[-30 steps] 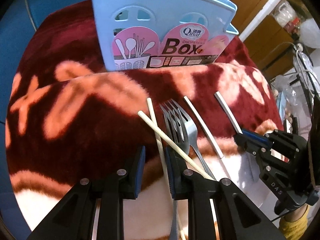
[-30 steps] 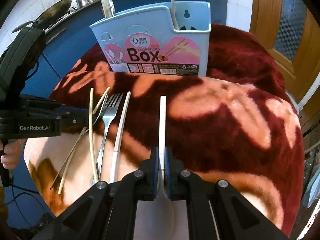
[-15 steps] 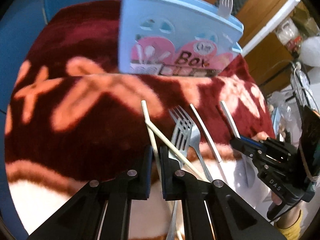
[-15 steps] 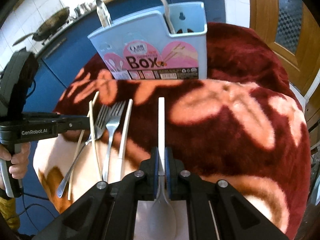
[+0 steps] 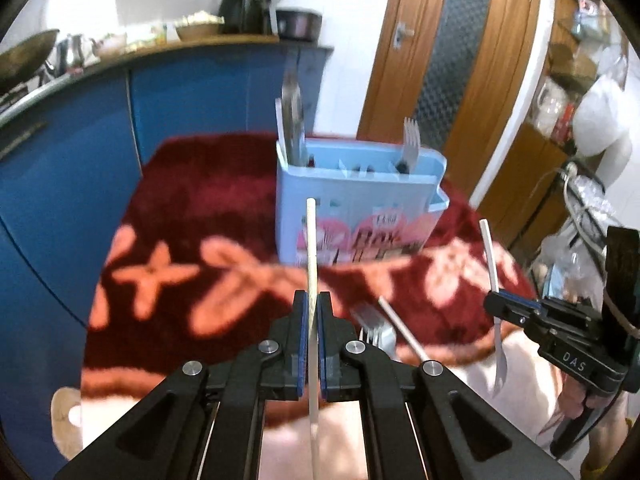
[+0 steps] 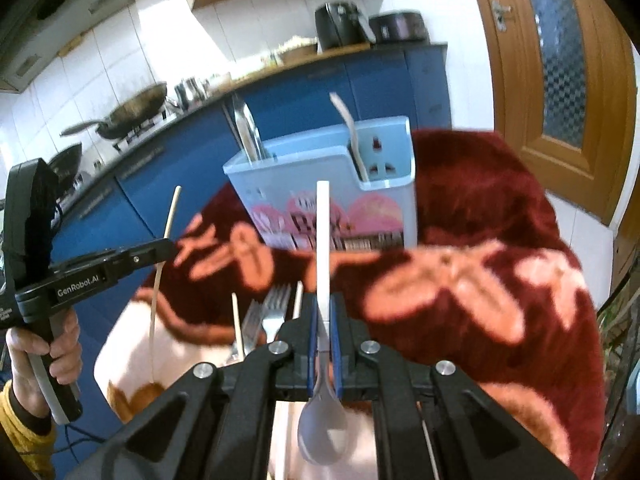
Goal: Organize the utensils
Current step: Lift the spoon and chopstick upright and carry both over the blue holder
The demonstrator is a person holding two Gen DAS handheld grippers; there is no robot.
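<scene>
My left gripper (image 5: 312, 300) is shut on a pale chopstick (image 5: 310, 240), held upright above the blanket; it shows from the side as the left gripper (image 6: 166, 249) in the right wrist view. My right gripper (image 6: 323, 308) is shut on a white-handled spoon (image 6: 322, 428), handle pointing at the box; the right gripper (image 5: 496, 303) appears at the right. The light-blue utensil box (image 5: 360, 208) stands ahead on the blanket, with a fork (image 5: 411, 140) and a metal utensil (image 5: 294, 120) in it. Two forks (image 6: 272, 308) and a second chopstick (image 6: 237, 320) lie on the blanket.
A dark red blanket (image 6: 480, 208) with peach patterns covers the table. Blue kitchen cabinets (image 5: 80, 140) run behind, with a wok (image 6: 132, 108) on the stove. A wooden door (image 5: 448, 60) and cluttered shelves (image 5: 580, 92) are at the right.
The left jaws have closed on the chopstick. Both grippers have risen off the blanket, carrying the chopstick and the spoon, and tilted up so the box top and the kitchen show.
</scene>
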